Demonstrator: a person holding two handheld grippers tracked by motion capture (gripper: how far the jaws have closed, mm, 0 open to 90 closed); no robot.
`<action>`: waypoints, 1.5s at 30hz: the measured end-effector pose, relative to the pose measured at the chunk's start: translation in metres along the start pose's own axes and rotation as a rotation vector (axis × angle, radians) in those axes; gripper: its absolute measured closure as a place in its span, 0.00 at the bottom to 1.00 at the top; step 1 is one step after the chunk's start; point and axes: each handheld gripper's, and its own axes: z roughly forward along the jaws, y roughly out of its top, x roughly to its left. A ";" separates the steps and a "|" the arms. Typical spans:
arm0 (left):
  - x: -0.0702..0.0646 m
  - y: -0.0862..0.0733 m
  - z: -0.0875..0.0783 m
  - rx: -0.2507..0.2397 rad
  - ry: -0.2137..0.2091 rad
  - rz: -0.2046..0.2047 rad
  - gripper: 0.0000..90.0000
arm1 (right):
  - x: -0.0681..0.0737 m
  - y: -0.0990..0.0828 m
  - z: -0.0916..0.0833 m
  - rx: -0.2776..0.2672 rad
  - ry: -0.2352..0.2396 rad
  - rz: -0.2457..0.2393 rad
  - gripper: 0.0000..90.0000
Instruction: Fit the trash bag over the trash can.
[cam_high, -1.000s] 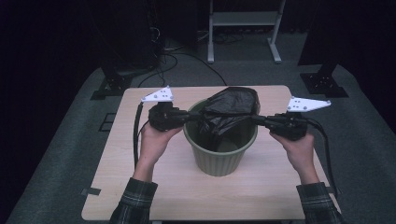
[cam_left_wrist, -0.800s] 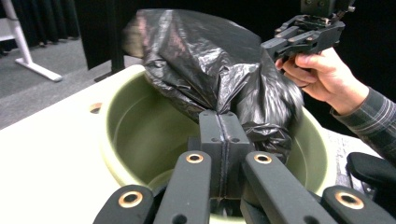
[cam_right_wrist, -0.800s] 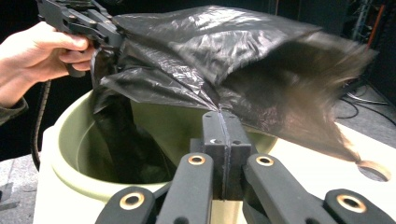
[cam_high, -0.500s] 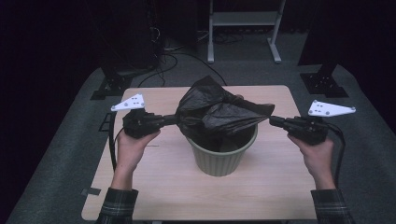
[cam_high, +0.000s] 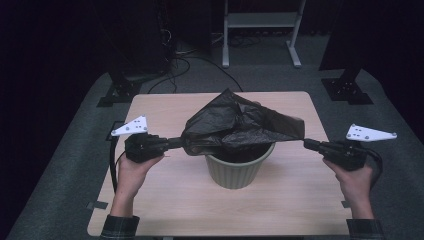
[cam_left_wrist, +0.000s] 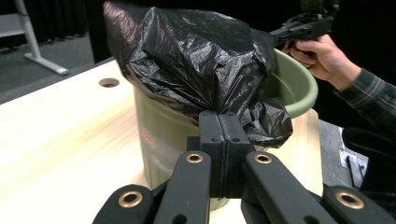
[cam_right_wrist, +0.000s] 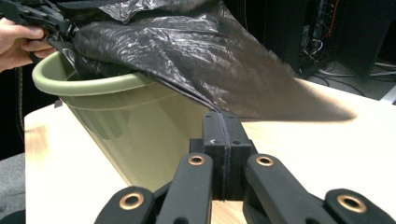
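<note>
A green plastic bin (cam_high: 237, 167) stands mid-table. A black bin bag (cam_high: 235, 125) is stretched wide over its mouth, puffed up above the rim. My left gripper (cam_high: 181, 143) is shut on the bag's left edge, and in the left gripper view its jaws (cam_left_wrist: 225, 122) pinch the crumpled plastic (cam_left_wrist: 196, 60) in front of the bin (cam_left_wrist: 289, 84). My right gripper (cam_high: 306, 142) is shut on the bag's right edge, pulled out past the bin's side. In the right gripper view the jaws (cam_right_wrist: 224, 119) clamp a taut sheet of bag (cam_right_wrist: 196, 51) above the bin's rim (cam_right_wrist: 84, 88).
The pale wooden table (cam_high: 165, 200) has a small round hole (cam_left_wrist: 109, 82) near its far side. Dark stand feet (cam_high: 117, 95) and cables lie on the grey floor behind, with a white frame (cam_high: 260, 30) further back.
Both hands have moved apart and slightly down, stretching the bag wider. The bag, earlier tucked over the bin's mouth, has billowed upward.
</note>
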 end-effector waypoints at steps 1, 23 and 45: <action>-0.001 0.001 0.001 -0.002 -0.004 0.004 0.99 | 0.001 0.001 0.000 -0.009 0.001 -0.002 0.99; -0.010 0.015 0.038 0.011 -0.073 0.054 0.99 | 0.021 0.072 0.043 -0.078 0.047 -0.060 0.61; -0.011 0.039 0.081 0.086 -0.040 0.083 0.68 | 0.049 0.052 0.098 0.112 0.230 -0.124 0.91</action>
